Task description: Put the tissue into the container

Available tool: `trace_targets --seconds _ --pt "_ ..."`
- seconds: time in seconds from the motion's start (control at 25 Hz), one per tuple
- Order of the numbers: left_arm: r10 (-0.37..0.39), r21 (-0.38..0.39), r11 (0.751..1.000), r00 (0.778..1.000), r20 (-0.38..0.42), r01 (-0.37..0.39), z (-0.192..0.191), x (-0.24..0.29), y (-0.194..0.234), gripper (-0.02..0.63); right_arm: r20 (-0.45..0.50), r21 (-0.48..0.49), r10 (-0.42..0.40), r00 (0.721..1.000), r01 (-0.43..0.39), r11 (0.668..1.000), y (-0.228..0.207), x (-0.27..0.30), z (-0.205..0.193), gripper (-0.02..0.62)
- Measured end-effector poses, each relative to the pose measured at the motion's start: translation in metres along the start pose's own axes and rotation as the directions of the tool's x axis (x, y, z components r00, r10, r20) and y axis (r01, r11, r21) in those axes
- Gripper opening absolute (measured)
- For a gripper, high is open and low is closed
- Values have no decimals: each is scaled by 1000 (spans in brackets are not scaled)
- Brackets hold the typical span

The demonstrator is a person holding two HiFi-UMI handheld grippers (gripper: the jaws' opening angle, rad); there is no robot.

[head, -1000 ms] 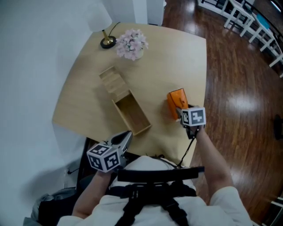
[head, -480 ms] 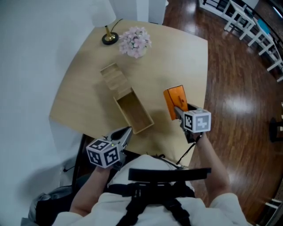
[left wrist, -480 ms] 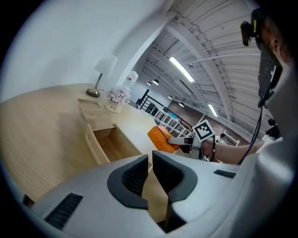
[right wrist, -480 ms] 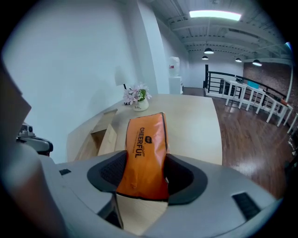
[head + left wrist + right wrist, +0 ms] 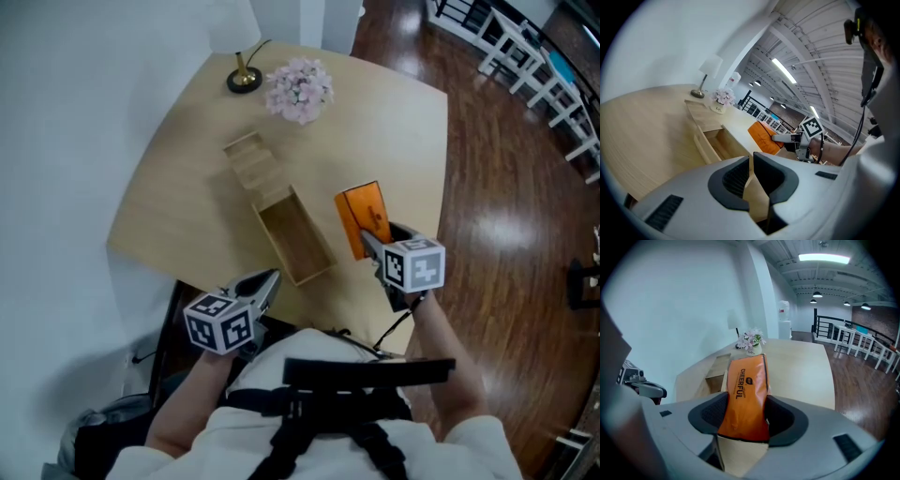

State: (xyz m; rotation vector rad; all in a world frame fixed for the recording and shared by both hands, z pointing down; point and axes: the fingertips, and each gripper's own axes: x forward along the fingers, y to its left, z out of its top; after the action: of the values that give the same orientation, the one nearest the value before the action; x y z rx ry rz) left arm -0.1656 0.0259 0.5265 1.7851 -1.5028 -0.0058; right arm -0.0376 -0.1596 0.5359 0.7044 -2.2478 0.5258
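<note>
My right gripper [image 5: 376, 243] is shut on an orange tissue pack [image 5: 361, 217] and holds it by its near end, above the table. In the right gripper view the pack [image 5: 743, 392] stands between the two pads and points at the wooden container [image 5: 716, 376]. That container [image 5: 295, 241] is an open, empty box with a slatted lid part [image 5: 248, 159] lying behind it; the pack hangs just to its right. My left gripper [image 5: 268, 280] is shut with nothing in it, at the table's near edge, by the container's near end [image 5: 716, 143].
A vase of pink flowers [image 5: 300, 90] and a lamp base [image 5: 244, 80] stand at the far end of the pale wooden table [image 5: 178, 202]. A white wall runs along the left. Dark wooden floor [image 5: 506, 216] and white chairs [image 5: 525, 52] lie to the right.
The right gripper has carried the tissue pack a little to the left, closer to the container's right side. The left gripper has stayed at the table's near edge.
</note>
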Motion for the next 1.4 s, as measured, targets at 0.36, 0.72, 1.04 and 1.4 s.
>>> trace_targets --seconds 0.36,0.72,1.04,1.4 --pt "13 -17 1000 1000 8 -13 -1 -12 19 28 5 -39 59 998 -59 997 47 8 10 258" --pt "17 -29 999 1000 16 -16 -1 -18 31 28 4 -72 117 993 -116 991 89 23 18 255" --pt "21 -40 999 1000 18 -20 -4 -23 42 28 -29 -95 141 990 -143 985 116 44 15 252" --pt "28 -50 998 999 20 -27 -3 -28 54 28 -76 -144 143 987 -153 978 142 69 7 249"
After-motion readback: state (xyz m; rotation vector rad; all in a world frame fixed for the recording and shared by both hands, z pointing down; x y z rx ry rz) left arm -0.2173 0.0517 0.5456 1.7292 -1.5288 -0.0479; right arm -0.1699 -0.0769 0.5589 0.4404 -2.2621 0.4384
